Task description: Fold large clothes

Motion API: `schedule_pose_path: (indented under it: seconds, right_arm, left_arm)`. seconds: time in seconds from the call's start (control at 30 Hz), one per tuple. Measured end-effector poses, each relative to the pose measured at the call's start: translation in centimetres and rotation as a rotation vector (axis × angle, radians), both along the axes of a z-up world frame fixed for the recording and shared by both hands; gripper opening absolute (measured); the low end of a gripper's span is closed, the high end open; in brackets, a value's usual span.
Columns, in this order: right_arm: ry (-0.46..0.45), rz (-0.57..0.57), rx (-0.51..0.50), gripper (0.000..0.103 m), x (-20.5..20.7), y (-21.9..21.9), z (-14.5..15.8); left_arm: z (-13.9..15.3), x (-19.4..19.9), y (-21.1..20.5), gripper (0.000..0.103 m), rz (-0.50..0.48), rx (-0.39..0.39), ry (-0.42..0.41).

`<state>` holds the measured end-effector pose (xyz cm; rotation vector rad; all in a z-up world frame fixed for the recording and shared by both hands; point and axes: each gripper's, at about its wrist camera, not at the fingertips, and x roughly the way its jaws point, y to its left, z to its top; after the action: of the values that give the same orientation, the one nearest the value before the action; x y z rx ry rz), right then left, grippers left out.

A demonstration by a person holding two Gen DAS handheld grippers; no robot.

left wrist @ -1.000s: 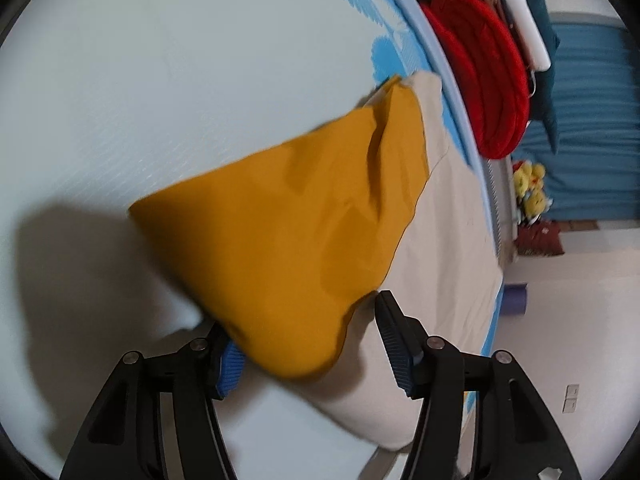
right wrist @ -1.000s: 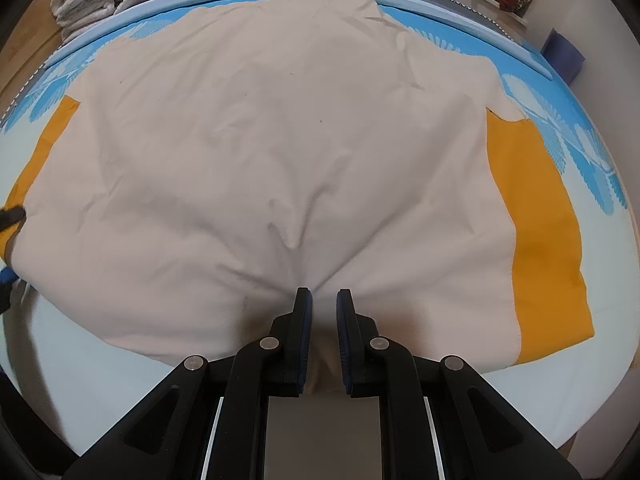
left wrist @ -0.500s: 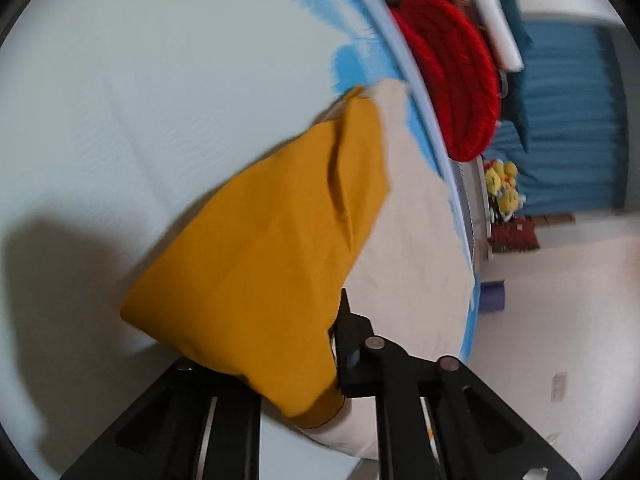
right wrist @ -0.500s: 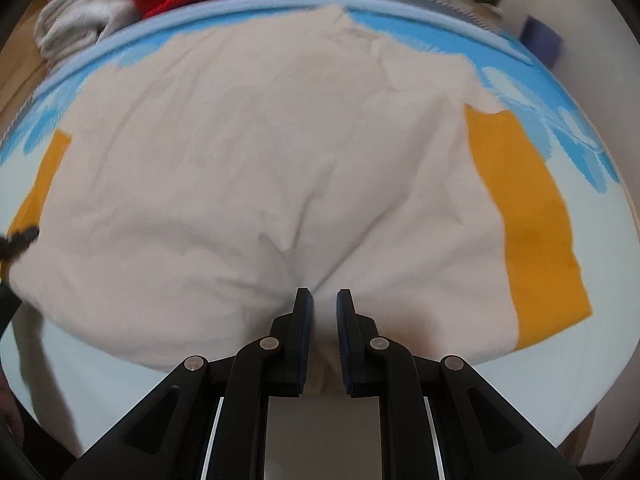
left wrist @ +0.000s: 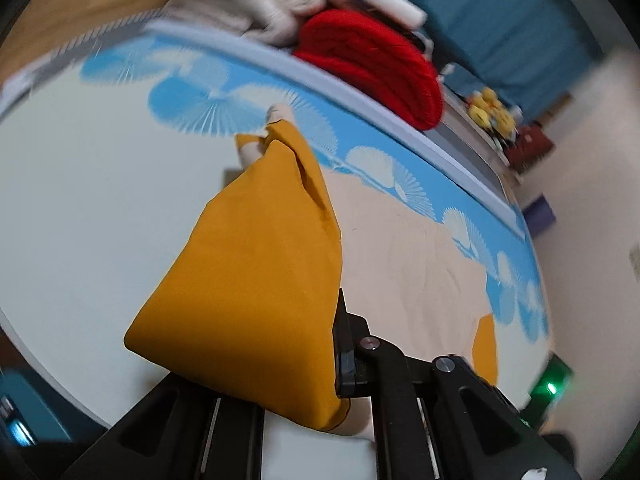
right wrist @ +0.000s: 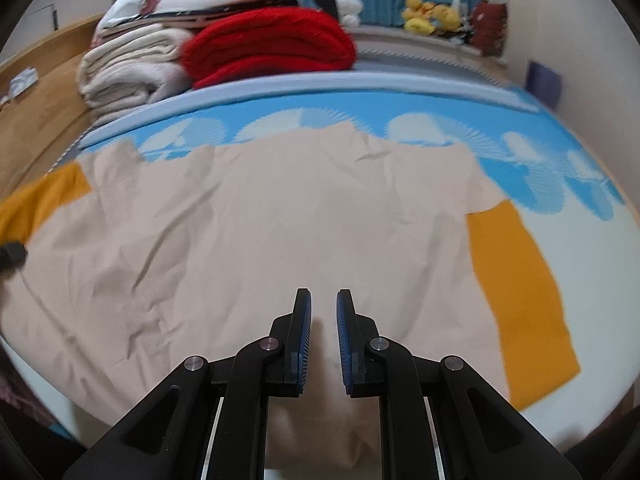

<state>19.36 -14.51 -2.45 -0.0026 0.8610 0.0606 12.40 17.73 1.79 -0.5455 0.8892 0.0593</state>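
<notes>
A large beige shirt with orange sleeves lies spread on the bed. My left gripper is shut on the left orange sleeve and holds it lifted off the sheet, draped over the jaws; one finger is hidden under the cloth. The beige body stretches away to its right. My right gripper is at the shirt's near hem, jaws close together with beige cloth bunched between them. The other orange sleeve lies flat at the right. The left gripper's dark tip shows at the left edge.
The bed sheet has a blue fan pattern along its far side. Behind it sit a folded red blanket, cream blankets, yellow plush toys and a purple box. A wooden bed frame runs on the left.
The left jaws shut on the orange sleeve, then rose and rolled with it. The right gripper rose and drew back, so more of the bed's far side shows.
</notes>
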Motion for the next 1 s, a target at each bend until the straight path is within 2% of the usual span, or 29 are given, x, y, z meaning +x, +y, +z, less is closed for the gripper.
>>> schedule_pose_path:
  seconds: [0.1, 0.13, 0.17, 0.27, 0.33, 0.47, 0.53, 0.6, 0.67, 0.73, 0.8, 0.83, 0.9, 1.0]
  right_arm:
    - [0.277, 0.097, 0.027, 0.015, 2.1, 1.7, -5.1]
    - [0.33, 0.138, 0.015, 0.015, 2.6, 1.9, -6.1]
    - [0.333, 0.161, 0.008, 0.015, 2.8, 1.9, -6.0]
    - [0.343, 0.169, 0.036, 0.016, 3.5, 1.0, -3.8]
    - [0.304, 0.192, 0.075, 0.016, 3.9, -0.4, -0.6]
    - [0.147, 0.234, 0.041, 0.018, 4.0, -4.2, 6.2]
    - [0.031, 0.256, -0.039, 0.024, 3.8, -7.2, 10.0]
    - [-0.047, 0.256, -0.114, 0.035, 2.9, -9.2, 11.7]
    - [-0.109, 0.214, -0.172, 0.036, 2.6, -12.8, 12.5]
    - [-0.118, 0.138, -0.132, 0.036, 2.5, -15.9, 12.6]
    - [-0.053, 0.066, -0.085, 0.036, 2.8, -18.8, 12.0]
    - [-0.062, 0.038, -0.057, 0.036, 2.9, -20.1, 12.3]
    - [-0.095, 0.0, -0.021, 0.036, 2.3, -22.1, 12.9]
    - [-0.04, -0.004, 0.013, 0.036, 2.1, -23.6, 11.7]
  left_arm:
    - [-1.4, -0.6, -0.9, 0.009, -0.046, 0.052, -0.038]
    - [-2.1, -0.7, -1.3, 0.009, -0.047, 0.09, -0.026]
    - [-2.6, -0.5, -1.3, 0.009, -0.034, 0.107, -0.001]
    - [-2.3, -0.2, -0.6, 0.009, -0.014, 0.041, -0.017]
    - [-1.6, 0.0, -0.8, 0.008, -0.013, 0.035, -0.031]
    - [-0.4, 0.5, -3.6, 0.008, -0.037, 0.048, -0.059]
    - [0.4, 1.0, -5.9, 0.008, -0.069, 0.083, -0.085]
    - [1.3, 1.5, -8.9, 0.008, -0.119, 0.129, -0.115]
    - [1.9, 2.0, -11.7, 0.008, -0.168, 0.17, -0.136]
    - [2.4, 2.4, -15.3, 0.008, -0.245, 0.213, -0.164]
    - [2.5, 2.7, -19.1, 0.008, -0.324, 0.257, -0.191]
    - [2.3, 2.8, -20.8, 0.008, -0.361, 0.271, -0.197]
    - [1.5, 3.3, -24.7, 0.007, -0.45, 0.282, -0.192]
    - [-1.1, 4.0, -29.7, 0.007, -0.594, 0.277, -0.146]
